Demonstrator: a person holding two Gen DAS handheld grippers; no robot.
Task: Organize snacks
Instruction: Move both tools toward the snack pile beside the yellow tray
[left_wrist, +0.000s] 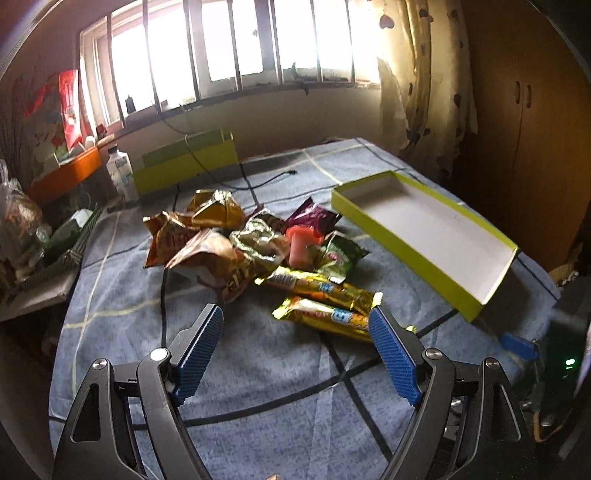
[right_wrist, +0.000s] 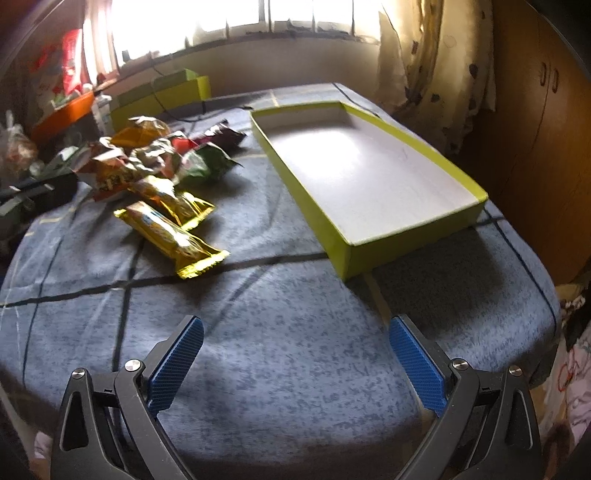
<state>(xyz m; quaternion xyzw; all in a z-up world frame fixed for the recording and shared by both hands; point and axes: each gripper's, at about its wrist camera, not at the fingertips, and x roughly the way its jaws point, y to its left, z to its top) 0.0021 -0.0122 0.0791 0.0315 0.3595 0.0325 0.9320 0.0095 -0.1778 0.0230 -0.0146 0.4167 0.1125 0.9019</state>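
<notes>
A heap of snack packets lies on the blue cloth-covered table; two gold bars lie nearest me. An empty yellow-green box tray with a white floor sits to the right. My left gripper hangs open just short of the gold bars, nothing between its fingers. In the right wrist view the same snack heap is at the left, the gold bars closer, and the box tray ahead. My right gripper stands open above bare cloth.
A black cable runs across the cloth left of the heap. A white bottle, a green box and an orange box stand at the back left. Clutter fills a side shelf. A wooden wardrobe stands right.
</notes>
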